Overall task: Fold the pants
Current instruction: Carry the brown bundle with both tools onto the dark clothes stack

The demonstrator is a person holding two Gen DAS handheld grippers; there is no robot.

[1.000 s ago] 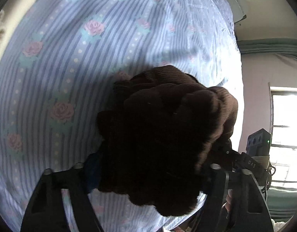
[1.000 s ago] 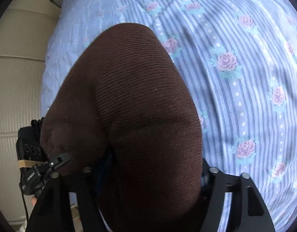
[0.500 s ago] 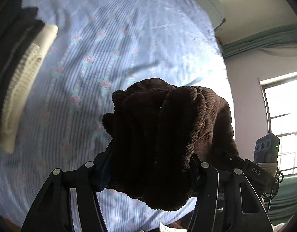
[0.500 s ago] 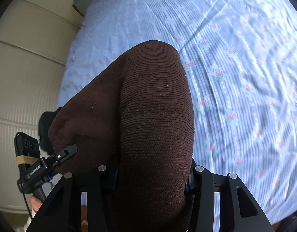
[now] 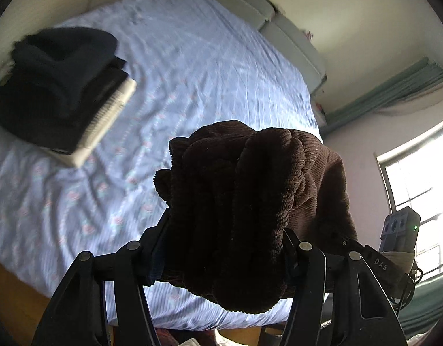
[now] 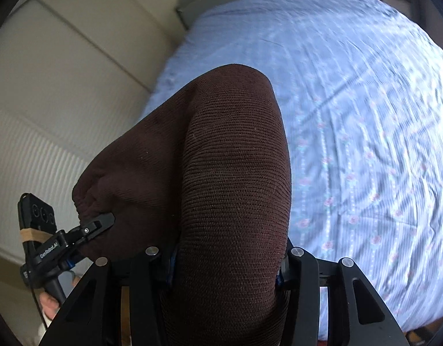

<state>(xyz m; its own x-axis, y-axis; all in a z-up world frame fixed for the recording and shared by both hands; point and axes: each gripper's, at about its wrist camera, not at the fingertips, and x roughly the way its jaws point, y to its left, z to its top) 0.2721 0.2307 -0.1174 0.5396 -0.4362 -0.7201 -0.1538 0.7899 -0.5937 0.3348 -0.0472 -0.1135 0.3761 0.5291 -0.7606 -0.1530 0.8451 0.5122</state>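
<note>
Dark brown corduroy pants [image 5: 244,201] hang bunched and folded between my two grippers, held in the air above the bed. My left gripper [image 5: 224,253] is shut on one bunched end of the pants. My right gripper [image 6: 227,256] is shut on the other end, where the smooth brown fold [image 6: 221,158] fills the middle of the right wrist view. The left gripper also shows at the left edge of the right wrist view [image 6: 97,225], clamped on the cloth. The fingertips are hidden by the fabric.
The bed with a blue striped rose-print sheet [image 5: 192,72] lies below. A stack of folded dark and cream clothes [image 5: 62,92] sits at its left side. A padded cream headboard [image 6: 62,86], a window [image 5: 417,190] and the wooden bed edge [image 5: 11,294] surround it.
Both grippers have lifted the pants higher and pulled back from the bed. The sheet looks farther away, and the stack of folded clothes has come fully into the left view.
</note>
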